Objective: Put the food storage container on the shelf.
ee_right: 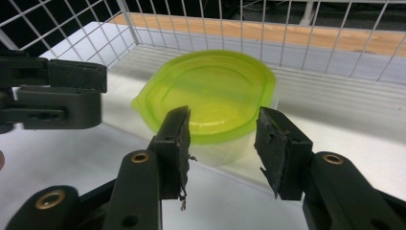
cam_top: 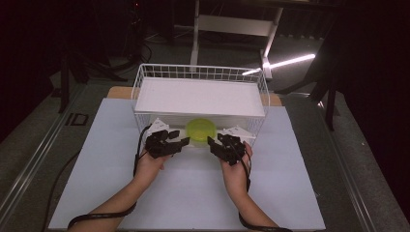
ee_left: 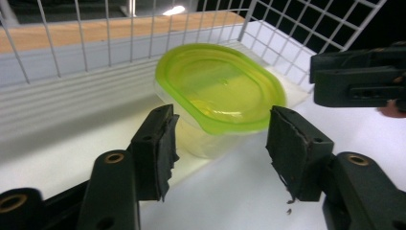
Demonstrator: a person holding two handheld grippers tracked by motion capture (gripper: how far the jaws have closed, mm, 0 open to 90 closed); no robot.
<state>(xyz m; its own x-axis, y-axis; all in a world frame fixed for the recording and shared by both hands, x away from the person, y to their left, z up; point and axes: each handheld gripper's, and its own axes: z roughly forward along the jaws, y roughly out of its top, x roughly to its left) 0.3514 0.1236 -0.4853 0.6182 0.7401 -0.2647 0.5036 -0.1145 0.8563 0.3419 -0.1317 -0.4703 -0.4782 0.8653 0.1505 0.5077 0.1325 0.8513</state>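
Left gripper (cam_top: 181,141) and right gripper (cam_top: 211,141): black two-jaw units, each topped by a pale three-cornered plate and trailing a black cable along a bare, unsleeved forearm. Jaws carry brass-coloured screw eyelets. The black pads (ee_right: 178,143) are frayed at the edges, with loose shreds.

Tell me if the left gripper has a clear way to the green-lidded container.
Probably yes: the left gripper is open just short of the container, nothing between them. The right gripper flanks the other side, and the wire basket is open at the front.
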